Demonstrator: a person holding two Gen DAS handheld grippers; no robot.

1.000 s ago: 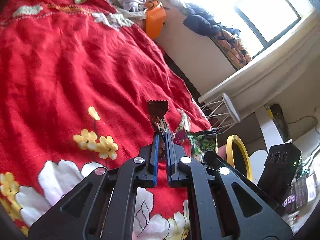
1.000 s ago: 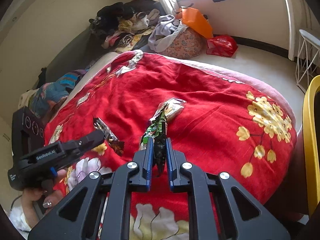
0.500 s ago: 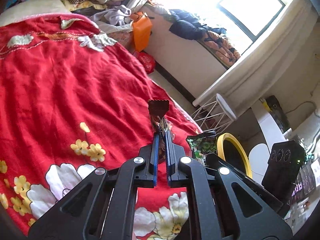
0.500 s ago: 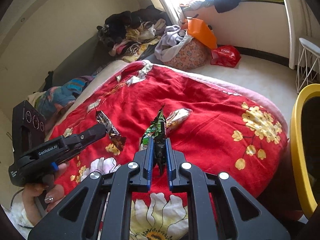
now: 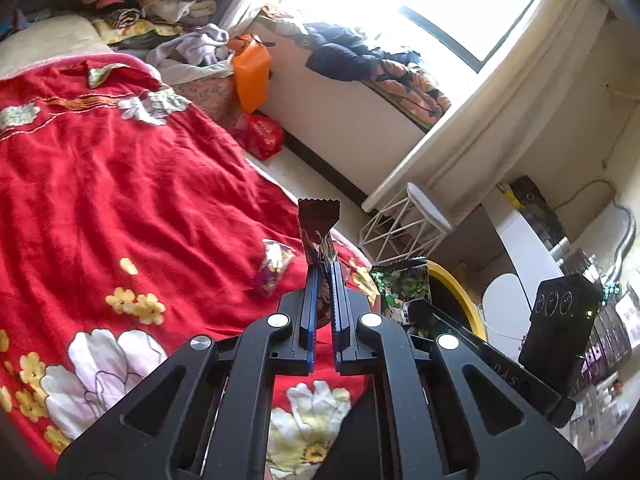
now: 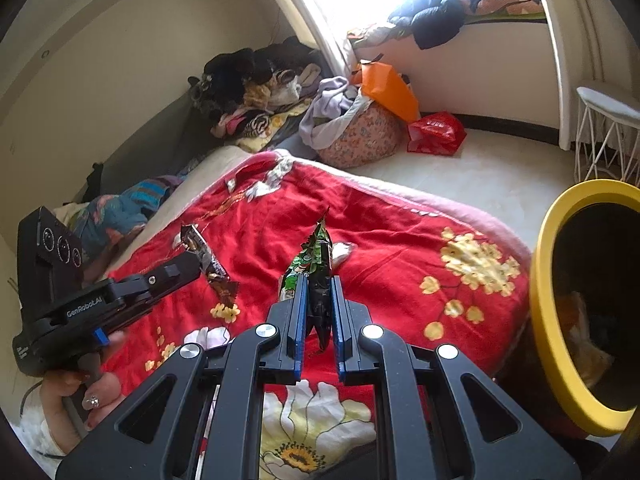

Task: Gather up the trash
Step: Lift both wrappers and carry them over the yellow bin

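My left gripper (image 5: 324,270) is shut on a dark brown wrapper (image 5: 318,222) and holds it above the red flowered bedspread (image 5: 120,200). My right gripper (image 6: 318,284) is shut on a green snack wrapper (image 6: 314,256), also above the bed. In the right wrist view the left gripper (image 6: 192,266) shows at the left with its brown wrapper (image 6: 208,264). In the left wrist view the green wrapper (image 5: 402,286) shows at the right. A third, silvery-purple wrapper (image 5: 272,266) lies on the bedspread; it also shows in the right wrist view (image 6: 344,250). A yellow-rimmed bin (image 6: 548,312) stands at the right, beside the bed.
A white wire stool (image 5: 412,220) stands on the floor past the bed's end. An orange bag (image 6: 390,88), a red bag (image 6: 436,134) and piles of clothes (image 6: 256,92) lie by the wall under the window. A white desk with items (image 5: 528,236) is at the right.
Both grippers have lifted and pulled back from the bed with their wrappers. The yellow bin has come further into the right wrist view. The third wrapper still lies on the bedspread.
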